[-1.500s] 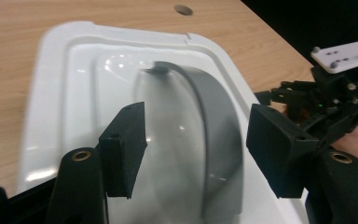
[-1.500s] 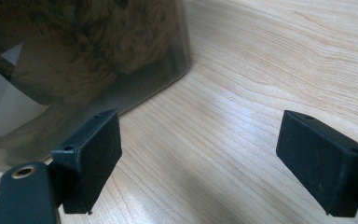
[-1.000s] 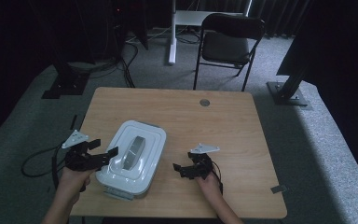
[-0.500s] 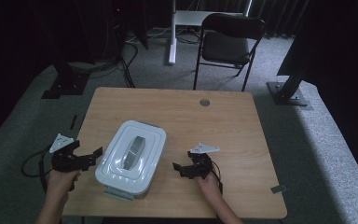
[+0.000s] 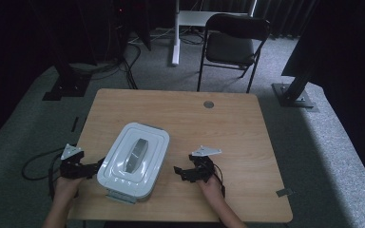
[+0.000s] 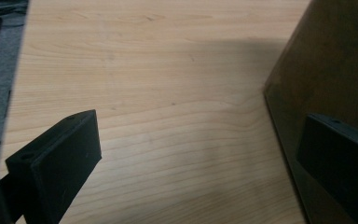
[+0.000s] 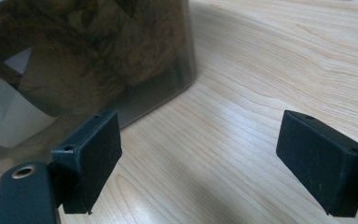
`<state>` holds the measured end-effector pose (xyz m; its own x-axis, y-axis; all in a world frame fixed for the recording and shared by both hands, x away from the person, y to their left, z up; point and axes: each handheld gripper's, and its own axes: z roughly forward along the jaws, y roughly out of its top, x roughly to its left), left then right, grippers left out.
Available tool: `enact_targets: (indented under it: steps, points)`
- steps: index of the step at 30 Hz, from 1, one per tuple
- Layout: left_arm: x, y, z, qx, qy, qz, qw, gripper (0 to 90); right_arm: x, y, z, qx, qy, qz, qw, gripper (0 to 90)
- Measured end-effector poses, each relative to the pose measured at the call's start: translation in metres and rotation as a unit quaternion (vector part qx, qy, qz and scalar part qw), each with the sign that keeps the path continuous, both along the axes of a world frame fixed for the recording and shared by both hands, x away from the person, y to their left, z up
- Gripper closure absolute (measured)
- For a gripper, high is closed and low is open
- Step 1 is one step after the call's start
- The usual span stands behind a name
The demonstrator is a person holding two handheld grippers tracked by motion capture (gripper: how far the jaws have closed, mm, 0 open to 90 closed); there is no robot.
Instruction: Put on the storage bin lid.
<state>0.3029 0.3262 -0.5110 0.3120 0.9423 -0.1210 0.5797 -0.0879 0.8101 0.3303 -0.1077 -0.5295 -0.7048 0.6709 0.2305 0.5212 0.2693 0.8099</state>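
A white lidded storage box (image 5: pixel 133 159) with a grey handle on top sits on the wooden table (image 5: pixel 228 128), left of centre. My left gripper (image 5: pixel 95 167) rests at the table's left edge, open, its jaws close beside the box's left side. In the left gripper view the box's dark wall (image 6: pixel 326 79) stands at the right, behind the right jaw. My right gripper (image 5: pixel 179 173) lies on the table to the right of the box, open and apart from it. The right gripper view shows the box's translucent wall (image 7: pixel 88 60) with brownish contents behind it, just past the left jaw.
A round cable hole (image 5: pixel 208 104) lies near the table's far edge. A black chair (image 5: pixel 233 42) and a white stand (image 5: pixel 176 33) stand beyond the table on grey carpet. Cables (image 5: pixel 38 166) trail off the left edge.
My left gripper pulled away from the box to the table's left edge, then came back a little toward the box's side. The right gripper and the box have stayed put.
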Motion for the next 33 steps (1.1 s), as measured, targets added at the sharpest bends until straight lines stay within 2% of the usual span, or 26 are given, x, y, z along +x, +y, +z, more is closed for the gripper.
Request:
enact_targets:
  steps: [1,3,5,6,8,10,12,15,20,22,27,33]
  points:
    - [0.0,0.0,0.0,0.0,0.0,0.0,1.0,1.0,0.0,0.0,0.0,0.0,0.0,0.0,1.0,13.3]
    - [0.003,-0.01,-0.005,0.012,0.011,-0.027,0.9995,1.0,0.0,0.004,0.001,0.002,0.002,0.006,1.0,13.2]
    - [0.003,-0.013,-0.005,0.016,0.012,-0.034,0.9992,1.0,0.0,0.005,0.001,0.003,0.002,0.007,1.0,13.2]
    - [0.003,-0.021,-0.006,-0.001,0.016,-0.05,0.9986,3.4,-0.001,0.008,0.001,0.006,0.004,0.011,0.9999,13.3]
    - [0.003,-0.025,-0.007,-0.002,0.016,-0.054,0.9984,3.1,-0.002,0.009,0.001,0.007,0.005,0.014,0.9999,13.2]
    - [0.003,-0.035,-0.007,-0.003,0.022,-0.069,0.9973,3.1,-0.004,0.011,0.002,0.007,0.004,0.019,0.9998,13.2]
    - [0.003,-0.044,-0.006,0.01,0.018,-0.072,0.9972,3.1,-0.006,0.011,0.003,0.009,0.003,0.022,0.9997,13.2]
    - [0.005,-0.054,-0.006,0.007,0.02,-0.077,0.9968,3.1,-0.007,0.009,0.005,0.009,-0.001,0.022,0.9997,13.2]
    - [0.006,-0.069,-0.004,0.015,0.02,-0.083,0.9963,3.3,-0.008,0.003,0.005,0.008,-0.001,0.012,0.9999,13.2]
    - [0.009,-0.079,-0.004,0.016,0.02,-0.089,0.9957,3.2,-0.005,-0.008,0.005,0.014,0.005,0.003,0.9999,13.3]
    - [0.013,-0.093,-0.005,0.013,0.02,-0.094,0.9953,3.2,-0.002,-0.021,0.006,0.007,0.004,-0.01,0.9999,13.2]
    - [0.015,-0.109,-0.004,0.013,0.023,-0.099,0.9948,3.3,0.004,-0.037,0.006,0.01,0.009,-0.028,0.9995,13.3]
